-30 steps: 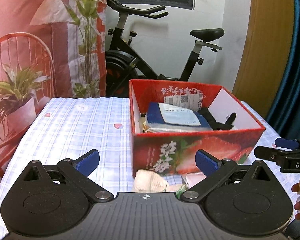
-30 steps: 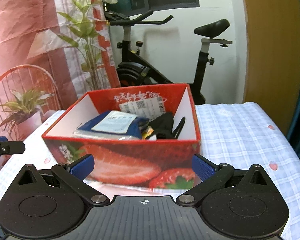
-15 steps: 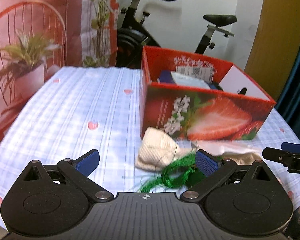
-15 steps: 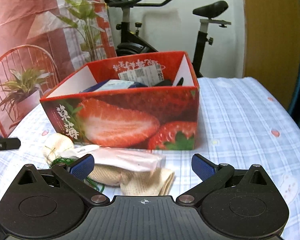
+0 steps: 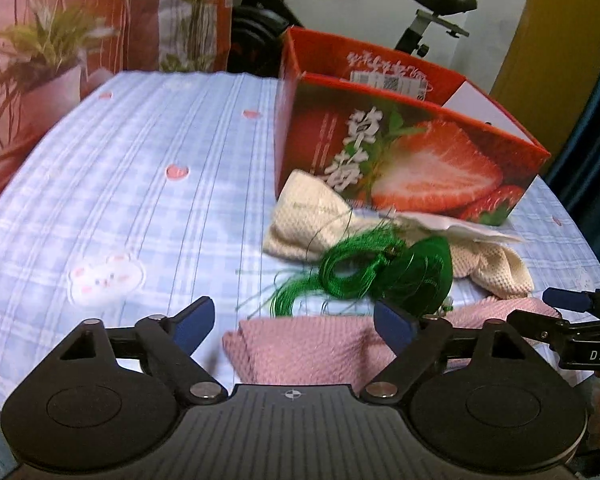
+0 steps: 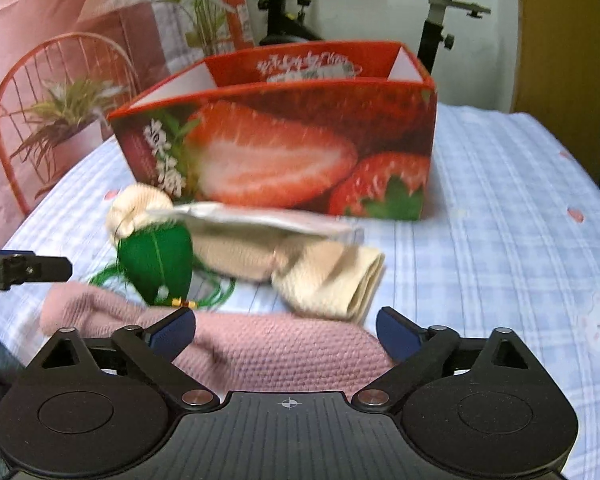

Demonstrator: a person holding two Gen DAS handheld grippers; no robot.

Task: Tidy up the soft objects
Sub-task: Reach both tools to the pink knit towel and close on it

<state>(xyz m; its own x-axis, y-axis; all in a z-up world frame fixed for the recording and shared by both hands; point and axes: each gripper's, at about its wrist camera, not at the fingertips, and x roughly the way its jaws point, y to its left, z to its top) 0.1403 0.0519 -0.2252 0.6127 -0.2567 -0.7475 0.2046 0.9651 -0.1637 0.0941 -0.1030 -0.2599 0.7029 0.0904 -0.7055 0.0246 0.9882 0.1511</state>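
A pink knit cloth (image 5: pixel 308 348) (image 6: pixel 284 352) lies at the table's near edge. Behind it lie a green tassel and pouch (image 5: pixel 380 268) (image 6: pixel 156 264), a cream knit cloth (image 5: pixel 312 216) (image 6: pixel 324 276) and a flat white packet (image 5: pixel 452 224) (image 6: pixel 260 216). The red strawberry box (image 5: pixel 420 152) (image 6: pixel 284 148) stands behind them. My left gripper (image 5: pixel 294 322) is open, low over the left end of the pink cloth. My right gripper (image 6: pixel 286 328) is open, low over the pink cloth's right part. Each gripper's tip shows in the other view.
A blue checked tablecloth (image 5: pixel 140 184) covers the table. An exercise bike (image 6: pixel 440 20) stands behind it, and a pink banner with a plant and red chair (image 6: pixel 60 112) is at the left. A wooden door and blue curtain (image 5: pixel 596 80) are at the right.
Both grippers have dropped and pulled back from above the box to just above the table's near edge. The pink cloth has come into view between their fingers.
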